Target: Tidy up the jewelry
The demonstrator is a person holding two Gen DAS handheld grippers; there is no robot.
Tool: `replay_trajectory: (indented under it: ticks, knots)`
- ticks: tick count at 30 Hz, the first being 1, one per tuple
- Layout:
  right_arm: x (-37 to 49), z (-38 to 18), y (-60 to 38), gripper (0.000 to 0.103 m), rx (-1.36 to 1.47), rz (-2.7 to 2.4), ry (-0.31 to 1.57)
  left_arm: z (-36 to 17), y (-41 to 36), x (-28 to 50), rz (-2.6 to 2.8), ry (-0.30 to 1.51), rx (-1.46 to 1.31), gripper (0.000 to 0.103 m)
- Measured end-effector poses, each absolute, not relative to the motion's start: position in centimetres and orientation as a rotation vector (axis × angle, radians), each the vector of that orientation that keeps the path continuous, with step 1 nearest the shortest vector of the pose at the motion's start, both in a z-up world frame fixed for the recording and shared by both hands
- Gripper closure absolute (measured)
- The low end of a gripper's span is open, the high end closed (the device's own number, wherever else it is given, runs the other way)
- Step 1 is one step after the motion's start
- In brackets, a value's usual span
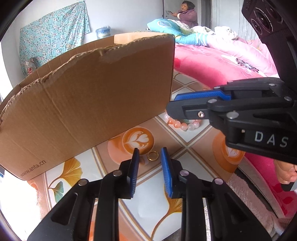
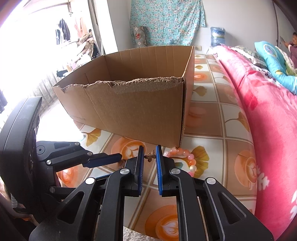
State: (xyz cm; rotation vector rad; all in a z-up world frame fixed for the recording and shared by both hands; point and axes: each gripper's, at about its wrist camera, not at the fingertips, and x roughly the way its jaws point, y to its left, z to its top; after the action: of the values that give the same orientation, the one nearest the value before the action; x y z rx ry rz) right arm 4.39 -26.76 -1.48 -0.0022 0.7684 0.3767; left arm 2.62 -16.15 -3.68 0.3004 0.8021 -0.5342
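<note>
Your left hand-held gripper is open w/ the gold ring lying on the desk between its tips. Your right hand-held gripper is open too, nothing held, butterfly charm between tips, bead bracelet beside it, near the cardboard box.

1. A pale wall runs behind, with a teal floral cloth hung flat on it.
2. Strong daylight floods in from the left of the right wrist view, washing out a rack of hanging clothes.
3. A bed with a pink floral quilt lies along the right side; a turquoise pillow rests at its far end.
4. A person in a purple jacket sits beyond the bed, near a grey door.
5. A blue water jug stands at the wall.
</note>
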Motion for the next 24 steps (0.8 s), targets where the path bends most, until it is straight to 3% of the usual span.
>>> replay_trajectory:
  ticks: [3,7,9,24]
  knots:
    - [4.3,-1.4,-26.8,0.092,0.0,0.378,0.765,-3.7,-16.3,2.5,-0.526,0.8,0.307,0.093]
    - [4.2,-1.3,-26.9,0.092,0.001,0.377,0.761,-3.7,-16.1,2.7,-0.53,0.801,0.306,0.094]
    - [4.1,-1.2,-26.9,0.092,0.002,0.376,0.759,-3.6,-15.8,2.9,-0.531,0.8,0.295,0.103]
    - [2.9,-0.2,-26.1,0.092,-0.011,0.369,0.736,-3.0,-13.6,1.9,-0.553,0.796,0.243,0.103]
